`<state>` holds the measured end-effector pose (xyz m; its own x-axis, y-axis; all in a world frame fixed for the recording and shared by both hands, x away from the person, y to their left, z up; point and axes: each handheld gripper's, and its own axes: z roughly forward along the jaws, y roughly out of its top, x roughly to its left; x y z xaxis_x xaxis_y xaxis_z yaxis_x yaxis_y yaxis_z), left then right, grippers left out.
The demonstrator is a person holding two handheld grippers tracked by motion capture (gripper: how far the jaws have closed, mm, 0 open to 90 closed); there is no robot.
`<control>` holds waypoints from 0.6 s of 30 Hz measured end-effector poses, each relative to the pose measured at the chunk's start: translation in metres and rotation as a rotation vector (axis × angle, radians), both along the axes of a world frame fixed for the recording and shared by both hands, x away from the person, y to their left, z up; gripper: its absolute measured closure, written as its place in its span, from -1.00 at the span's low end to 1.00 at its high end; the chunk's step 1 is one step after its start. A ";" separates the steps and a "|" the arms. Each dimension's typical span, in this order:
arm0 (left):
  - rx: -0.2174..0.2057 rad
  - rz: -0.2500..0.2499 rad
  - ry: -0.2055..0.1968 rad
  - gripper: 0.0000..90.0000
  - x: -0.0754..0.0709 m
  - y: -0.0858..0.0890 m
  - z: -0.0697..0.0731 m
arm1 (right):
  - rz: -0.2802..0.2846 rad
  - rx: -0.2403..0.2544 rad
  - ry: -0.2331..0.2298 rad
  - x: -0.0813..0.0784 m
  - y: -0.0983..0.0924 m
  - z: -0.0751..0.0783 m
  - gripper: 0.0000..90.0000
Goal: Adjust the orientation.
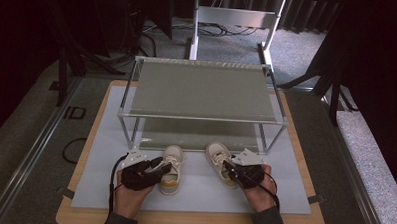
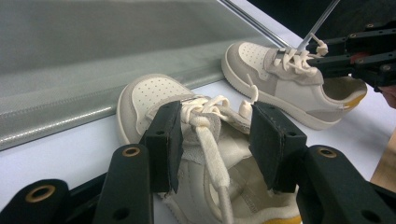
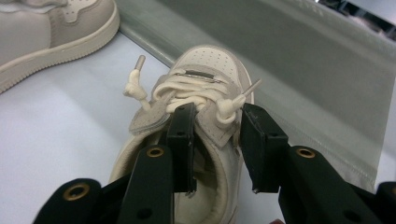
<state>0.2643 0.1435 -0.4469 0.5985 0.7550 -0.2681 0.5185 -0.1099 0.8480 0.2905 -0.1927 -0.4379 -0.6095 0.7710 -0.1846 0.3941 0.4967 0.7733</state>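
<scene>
A two-tier rack [image 1: 202, 92] is standing just beyond both grippers. Left shoe [image 2: 196, 154] is sitting between the left gripper [image 2: 215, 140]'s parted jaws; right shoe [image 3: 205, 107] likewise inside the right gripper [image 3: 217, 140], jaws apart. Shoes looking light and soft; laces [image 2: 205, 112] floppy, so gripping the firmer collar or tongue seems best.

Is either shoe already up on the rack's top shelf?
No. In the high view both shoes, left and right, stand on the white mat in front of the rack.
</scene>
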 end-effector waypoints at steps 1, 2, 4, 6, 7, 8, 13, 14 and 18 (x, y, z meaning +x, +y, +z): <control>0.003 -0.001 0.000 0.19 0.001 0.000 0.000 | -0.008 0.010 0.009 0.001 -0.002 0.000 0.48; 0.004 -0.001 0.001 0.19 0.001 -0.001 -0.001 | -0.016 0.022 0.020 0.001 -0.003 -0.001 0.49; 0.006 0.000 0.000 0.19 0.002 -0.001 -0.001 | -0.026 0.040 0.036 0.002 -0.007 -0.002 0.50; 0.014 0.000 -0.002 0.18 0.002 -0.002 -0.001 | -0.031 0.049 0.041 0.003 -0.010 -0.003 0.51; 0.015 0.003 -0.002 0.17 0.002 -0.003 -0.001 | -0.033 0.049 0.041 0.002 -0.011 -0.003 0.52; 0.016 0.003 0.000 0.17 0.003 -0.003 -0.001 | -0.034 0.048 0.042 0.002 -0.012 -0.003 0.53; 0.022 0.010 0.002 0.17 0.003 -0.002 -0.003 | -0.049 0.032 0.034 -0.001 -0.010 -0.002 0.56; 0.024 0.011 0.002 0.17 0.003 -0.002 -0.003 | -0.051 0.031 0.033 -0.001 -0.010 -0.002 0.57; 0.032 0.016 0.010 0.16 0.005 -0.001 -0.006 | -0.056 0.044 0.037 -0.001 -0.012 -0.002 0.50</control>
<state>0.2691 0.1424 -0.4525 0.5835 0.7728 -0.2496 0.5287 -0.1281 0.8391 0.2895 -0.2046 -0.4401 -0.5712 0.8108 -0.1277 0.4491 0.4389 0.7783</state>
